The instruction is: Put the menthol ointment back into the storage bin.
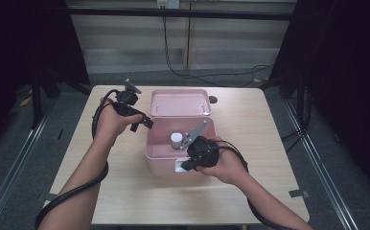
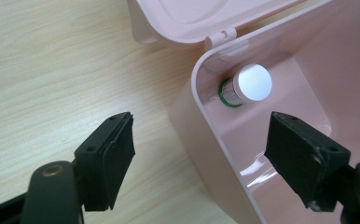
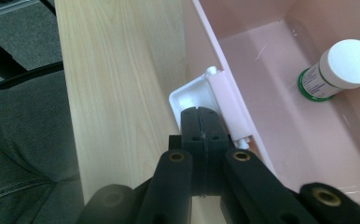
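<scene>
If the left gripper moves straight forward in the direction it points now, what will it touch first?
Probably the near wall of the pink box. The open left gripper straddles that rim, one jaw outside, one inside. Beyond it stands the white-capped bottle, though depth is hard to judge.

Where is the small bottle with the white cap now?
In the high view, the bottle stands inside the open pink box, just left of the right gripper at the box's front wall.

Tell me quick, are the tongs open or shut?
Left tongs: open, holding nothing, straddling the pink box wall.
Right tongs: shut at the white latch.
</scene>
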Available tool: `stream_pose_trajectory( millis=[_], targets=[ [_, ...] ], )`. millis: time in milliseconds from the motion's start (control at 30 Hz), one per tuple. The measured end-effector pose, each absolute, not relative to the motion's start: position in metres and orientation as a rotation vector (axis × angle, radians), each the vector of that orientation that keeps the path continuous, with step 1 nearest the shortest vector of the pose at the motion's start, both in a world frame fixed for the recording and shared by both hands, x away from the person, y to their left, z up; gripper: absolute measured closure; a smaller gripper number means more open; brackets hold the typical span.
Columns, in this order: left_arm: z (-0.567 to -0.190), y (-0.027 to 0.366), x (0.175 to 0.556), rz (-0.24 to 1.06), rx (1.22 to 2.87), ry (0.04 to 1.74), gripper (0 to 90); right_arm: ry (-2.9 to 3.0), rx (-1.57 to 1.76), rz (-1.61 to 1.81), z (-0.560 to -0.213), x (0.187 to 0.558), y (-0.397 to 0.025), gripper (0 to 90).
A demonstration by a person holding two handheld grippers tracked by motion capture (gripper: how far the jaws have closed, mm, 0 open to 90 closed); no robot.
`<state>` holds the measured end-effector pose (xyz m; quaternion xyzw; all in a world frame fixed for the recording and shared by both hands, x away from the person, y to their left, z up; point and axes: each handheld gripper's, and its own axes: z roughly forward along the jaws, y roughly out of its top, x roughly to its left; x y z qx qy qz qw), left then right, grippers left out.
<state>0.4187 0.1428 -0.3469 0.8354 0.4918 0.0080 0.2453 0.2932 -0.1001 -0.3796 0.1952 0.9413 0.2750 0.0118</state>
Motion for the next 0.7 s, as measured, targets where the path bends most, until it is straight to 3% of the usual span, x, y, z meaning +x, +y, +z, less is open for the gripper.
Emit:
stream_pose_trajectory(
  millis=[700],
  targets=[
    [-0.340, 0.143, 0.429, 0.044, 2.234, 1.349, 23.8, 2.909, 0.535, 0.850, -0.381, 0.291, -0.098, 90.0]
  ],
)
